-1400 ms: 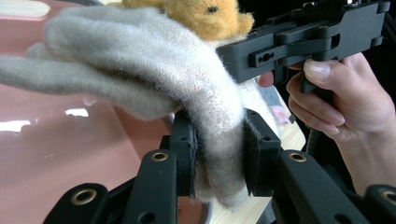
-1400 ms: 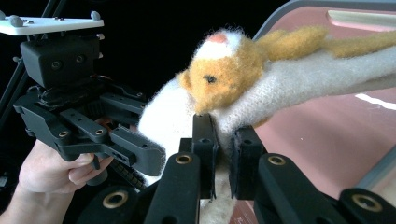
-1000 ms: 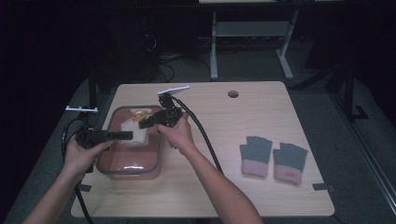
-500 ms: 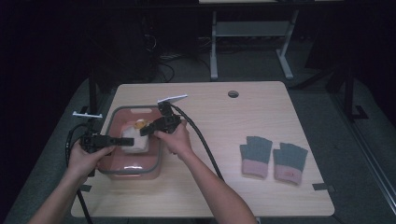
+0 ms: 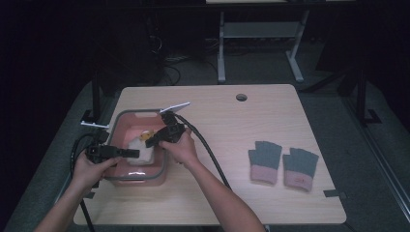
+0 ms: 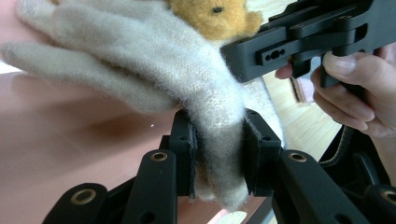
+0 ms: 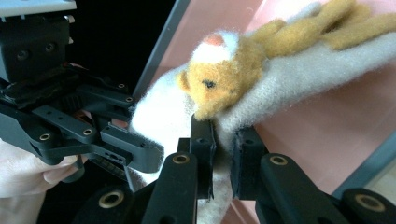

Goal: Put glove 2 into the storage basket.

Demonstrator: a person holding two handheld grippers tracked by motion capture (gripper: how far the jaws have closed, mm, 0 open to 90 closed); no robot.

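A fluffy cream glove (image 5: 141, 151) with an orange animal face (image 7: 219, 84) on it lies in the pink bin (image 5: 126, 121) at the table's left. My left gripper (image 5: 135, 154) comes in from the left and is shut on the glove's cuff edge (image 6: 219, 158). My right gripper (image 5: 150, 142) reaches in from the right and is shut on another part of the same glove (image 7: 224, 135), just below the orange face. Both grippers meet over the bin, close together. A pair of grey gloves with pink cuffs (image 5: 283, 164) lies flat at the table's right.
The bin has a grey rim (image 5: 164, 166). A round cable hole (image 5: 241, 97) sits near the far table edge. Black cables trail from each gripper across the table (image 5: 212, 162). A desk frame (image 5: 261, 29) stands behind on the dark floor.
Both grippers have shifted slightly toward the near side of the bin and closer together, with the cream glove held between them.
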